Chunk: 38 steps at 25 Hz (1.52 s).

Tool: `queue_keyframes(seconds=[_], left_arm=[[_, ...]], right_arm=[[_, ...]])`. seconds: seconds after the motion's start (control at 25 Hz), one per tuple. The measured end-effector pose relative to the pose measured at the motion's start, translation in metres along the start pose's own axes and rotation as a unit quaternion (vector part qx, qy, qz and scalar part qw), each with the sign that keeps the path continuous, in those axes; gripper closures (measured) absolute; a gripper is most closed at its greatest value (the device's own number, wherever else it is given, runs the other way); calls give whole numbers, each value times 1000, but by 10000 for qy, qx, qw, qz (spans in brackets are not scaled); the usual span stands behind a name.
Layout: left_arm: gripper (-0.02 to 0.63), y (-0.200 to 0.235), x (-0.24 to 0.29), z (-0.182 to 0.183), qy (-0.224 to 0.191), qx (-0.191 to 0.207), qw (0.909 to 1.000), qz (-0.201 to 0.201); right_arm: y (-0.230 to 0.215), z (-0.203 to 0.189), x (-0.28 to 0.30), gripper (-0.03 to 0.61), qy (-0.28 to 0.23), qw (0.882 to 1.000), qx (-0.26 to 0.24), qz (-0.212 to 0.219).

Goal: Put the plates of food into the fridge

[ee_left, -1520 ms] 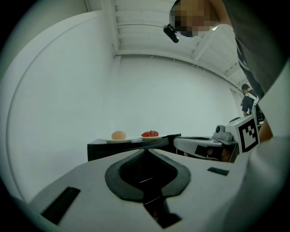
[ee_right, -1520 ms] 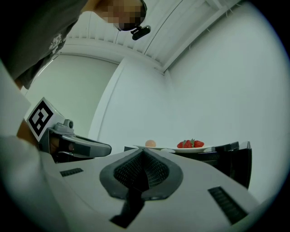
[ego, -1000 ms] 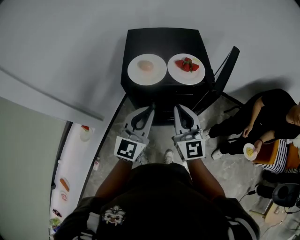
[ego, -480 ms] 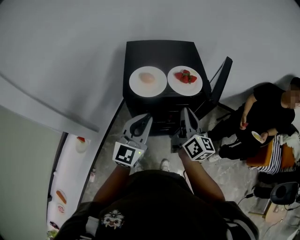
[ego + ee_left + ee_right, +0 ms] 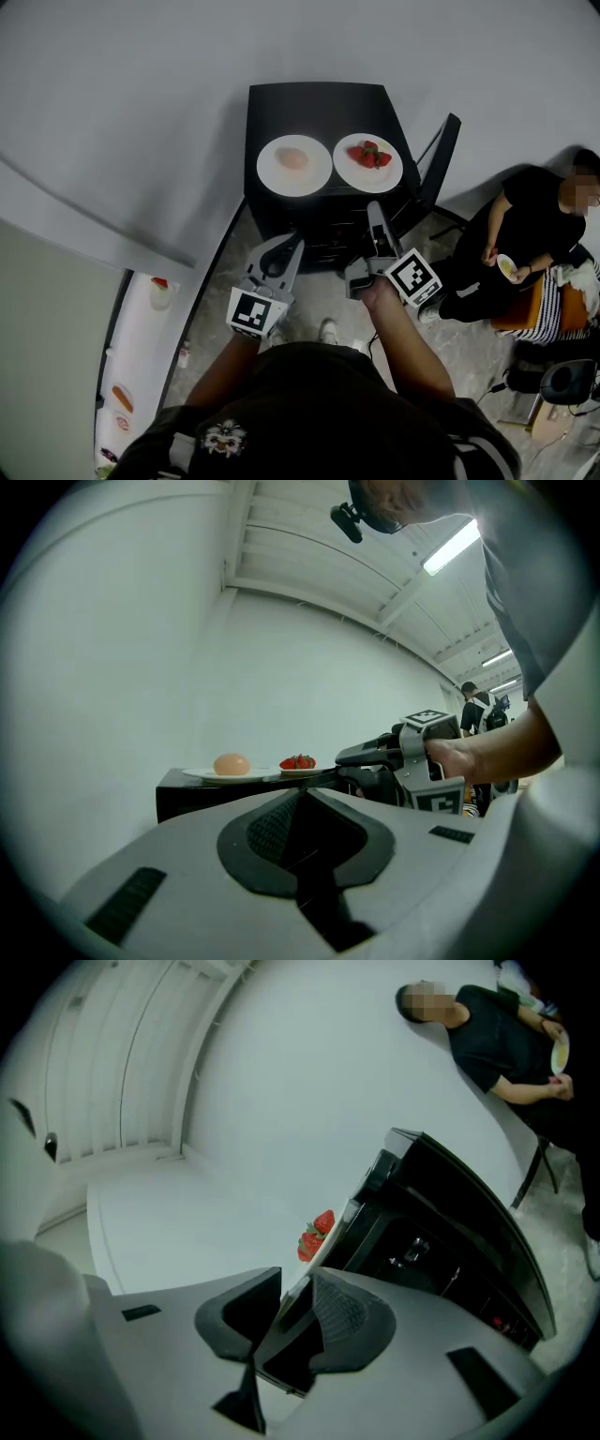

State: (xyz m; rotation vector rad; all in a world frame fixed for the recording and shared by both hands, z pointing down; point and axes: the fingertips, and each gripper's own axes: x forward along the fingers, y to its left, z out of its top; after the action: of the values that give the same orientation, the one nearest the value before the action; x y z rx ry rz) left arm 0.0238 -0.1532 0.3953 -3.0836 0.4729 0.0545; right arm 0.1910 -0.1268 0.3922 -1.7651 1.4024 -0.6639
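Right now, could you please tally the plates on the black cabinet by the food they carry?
Plate with strawberries: 1
Plate with a pale round food: 1
Total: 2

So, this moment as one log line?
left gripper: shut, empty | right gripper: tilted sideways, jaws just opening, gap lined up with strawberry plate rim, not gripping | pale-food plate: on cabinet

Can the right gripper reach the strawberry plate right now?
Likely yes: the right gripper has just been opening its empty jaws, lined up with the rim of the strawberry plate; nothing blocks it.
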Motion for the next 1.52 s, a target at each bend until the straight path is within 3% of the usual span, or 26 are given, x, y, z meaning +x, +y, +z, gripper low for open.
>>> queue_keyframes(seconds=[0.24, 0.36, 0.68, 1.24, 1.52], left_arm=[[574, 2, -2, -3, 2, -17, 10000, 13], [574, 5, -2, -5, 33, -186, 9998, 43], [574, 12, -6, -12, 62, -170, 9998, 97], [574, 14, -13, -15, 58, -146, 9998, 149], [574, 15, -12, -7, 1, -189, 9996, 232]], right_arm=[[-4, 8, 12, 437, -42, 9927, 1202, -71], [-10, 11, 17, 431, -109, 9887, 1492, -111], [-13, 15, 23, 434, -180, 9810, 1932, -17], [-17, 14, 31, 436, -127, 9752, 2205, -119], [-26, 19, 35, 485, -271, 9739, 2243, -200]])
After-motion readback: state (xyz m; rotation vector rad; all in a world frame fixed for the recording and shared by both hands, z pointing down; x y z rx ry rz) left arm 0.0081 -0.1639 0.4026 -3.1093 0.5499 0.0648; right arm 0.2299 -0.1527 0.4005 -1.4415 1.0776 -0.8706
